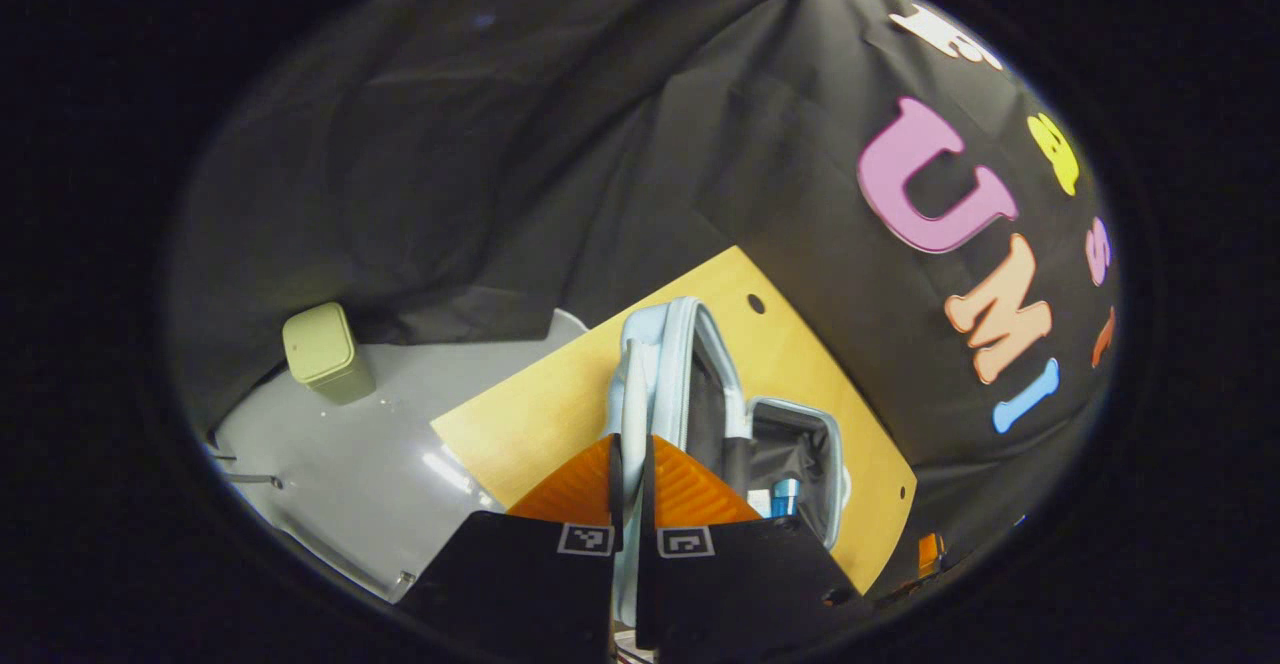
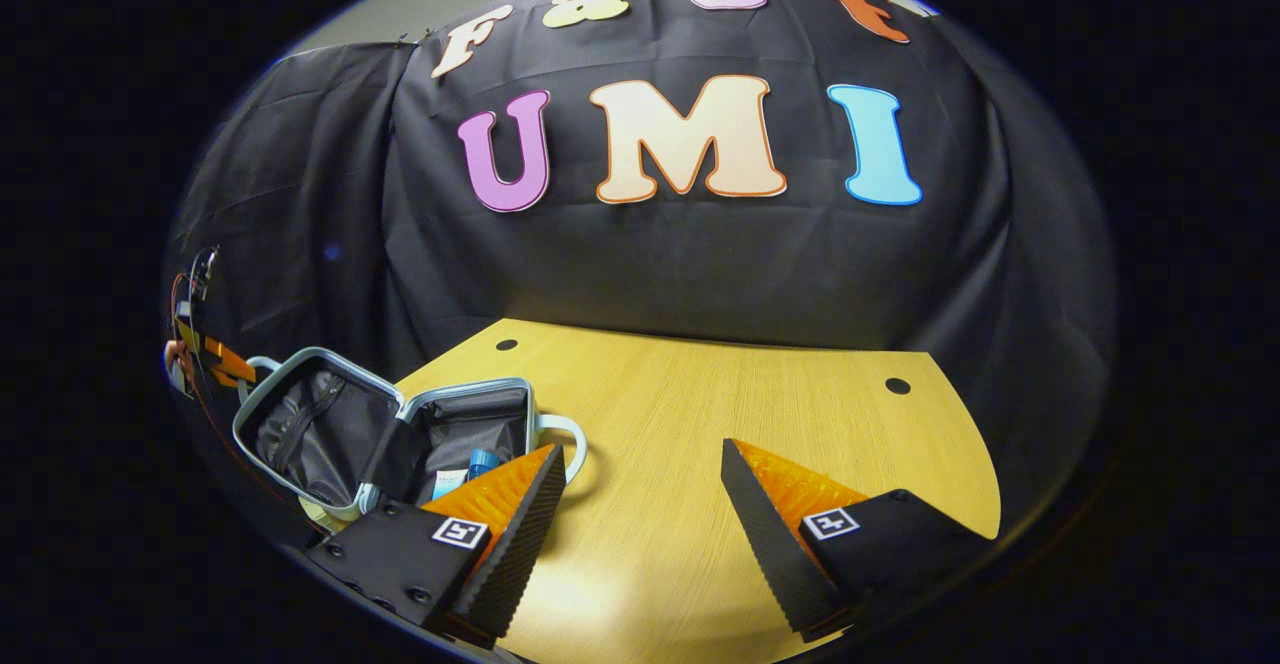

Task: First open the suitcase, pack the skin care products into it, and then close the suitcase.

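Wooden tabletop [image 2: 700, 414] carries the open suitcase [image 2: 400, 434] at its left with skin care products [image 2: 470, 469] inside, the left gripper [image 1: 631, 464] pinching its lid [image 1: 640, 374], the right gripper [image 2: 640, 489] spread and empty; closing, I judge, needs the lid swung down.

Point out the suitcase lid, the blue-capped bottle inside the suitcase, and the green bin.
suitcase lid [image 2: 300, 434]: right gripper view, on its dark inner lining.
blue-capped bottle [image 1: 785, 494]: left gripper view, on its blue cap.
green bin [image 1: 322, 349]: left gripper view, on its lid.
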{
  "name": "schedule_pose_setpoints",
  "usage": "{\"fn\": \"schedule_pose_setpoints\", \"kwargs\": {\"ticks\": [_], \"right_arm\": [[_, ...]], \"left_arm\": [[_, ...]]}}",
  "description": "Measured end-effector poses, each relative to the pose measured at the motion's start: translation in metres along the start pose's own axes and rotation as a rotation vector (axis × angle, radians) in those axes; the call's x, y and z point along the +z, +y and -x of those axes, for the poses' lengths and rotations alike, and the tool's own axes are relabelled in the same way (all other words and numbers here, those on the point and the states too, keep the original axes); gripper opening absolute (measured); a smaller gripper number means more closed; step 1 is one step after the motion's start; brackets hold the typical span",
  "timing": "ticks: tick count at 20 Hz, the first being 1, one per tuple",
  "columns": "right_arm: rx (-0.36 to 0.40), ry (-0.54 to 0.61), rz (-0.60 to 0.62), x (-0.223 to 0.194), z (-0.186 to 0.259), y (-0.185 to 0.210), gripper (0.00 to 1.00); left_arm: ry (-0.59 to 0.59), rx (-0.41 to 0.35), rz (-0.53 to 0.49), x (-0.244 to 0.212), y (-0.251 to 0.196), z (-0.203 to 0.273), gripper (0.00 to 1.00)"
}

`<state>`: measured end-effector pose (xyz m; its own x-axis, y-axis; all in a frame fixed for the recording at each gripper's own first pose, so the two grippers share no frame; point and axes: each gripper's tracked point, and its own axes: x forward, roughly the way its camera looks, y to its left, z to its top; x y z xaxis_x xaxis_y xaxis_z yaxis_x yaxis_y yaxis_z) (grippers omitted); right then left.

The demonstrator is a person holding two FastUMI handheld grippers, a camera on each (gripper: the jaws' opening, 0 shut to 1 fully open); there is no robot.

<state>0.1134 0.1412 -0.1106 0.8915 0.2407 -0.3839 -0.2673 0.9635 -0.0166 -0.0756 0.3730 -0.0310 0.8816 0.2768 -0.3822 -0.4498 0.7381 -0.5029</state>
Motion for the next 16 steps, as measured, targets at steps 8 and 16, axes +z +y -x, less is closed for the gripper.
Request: {"fn": "schedule_pose_setpoints", "kwargs": {"ticks": [8, 16], "right_arm": [[-0.016, -0.009, -0.059, -0.008, 0.011, -0.029, 0.98], [-0.078, -0.013, -0.112, -0.020, 0.033, -0.082, 0.98]], "left_arm": [[-0.003, -0.060, -0.162, -0.006, -0.107, 0.024, 0.02], [0.062, -0.196, -0.271, -0.056, -0.242, 0.015, 0.02]]}}
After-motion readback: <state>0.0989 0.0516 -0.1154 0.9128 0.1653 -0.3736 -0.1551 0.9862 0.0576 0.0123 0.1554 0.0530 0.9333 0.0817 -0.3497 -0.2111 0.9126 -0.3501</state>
